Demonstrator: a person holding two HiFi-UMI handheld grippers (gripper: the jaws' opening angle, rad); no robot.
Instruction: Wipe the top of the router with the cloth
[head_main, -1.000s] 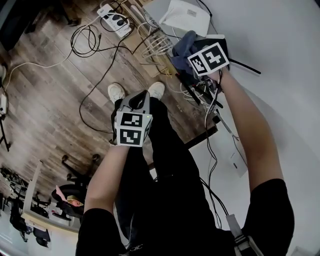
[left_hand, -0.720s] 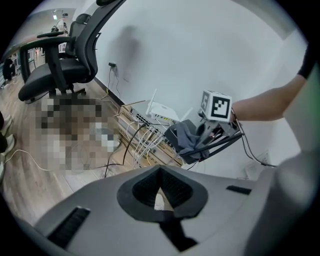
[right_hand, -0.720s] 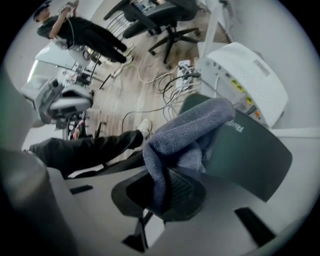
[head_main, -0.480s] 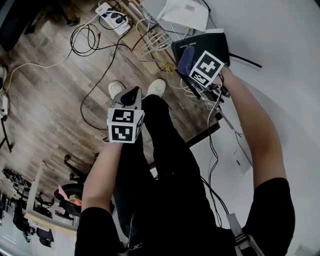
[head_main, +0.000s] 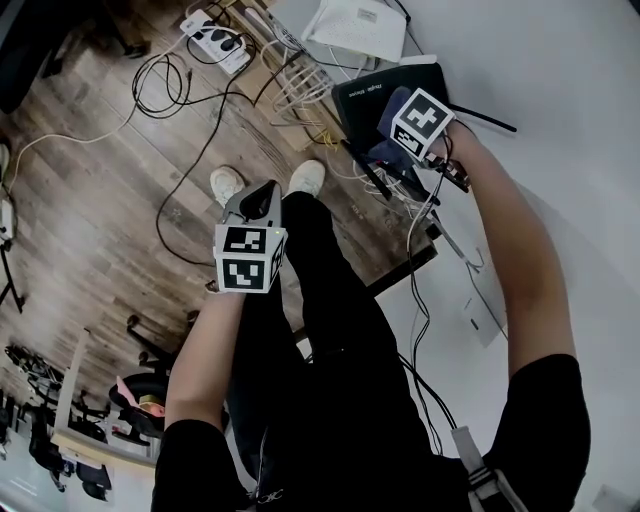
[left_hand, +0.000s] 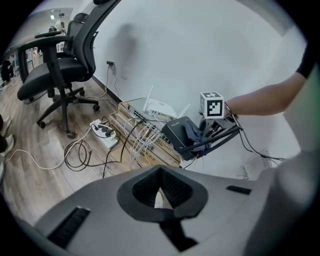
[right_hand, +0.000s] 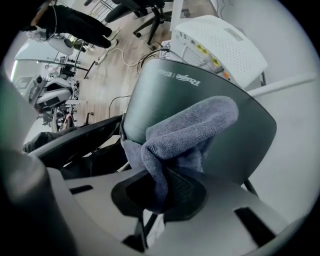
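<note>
The place was an office — a swivel chair (left_hand: 60, 70) on castors stood on the wood-pattern floor (head_main: 80, 210) at the far left. Network equipment sat against the white wall (left_hand: 200, 45) — a black router (head_main: 375, 95), a white router (head_main: 355, 25), a power strip (left_hand: 103, 131) and loose cables (head_main: 165, 85).

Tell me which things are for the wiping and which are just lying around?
For the job: flat dark grey router; fluffy blue-grey cloth on its top, pinched by the right gripper.

Lying about: white vented network box; white power strip on the wooden floor; black office chair; bundle of pale cables.
</note>
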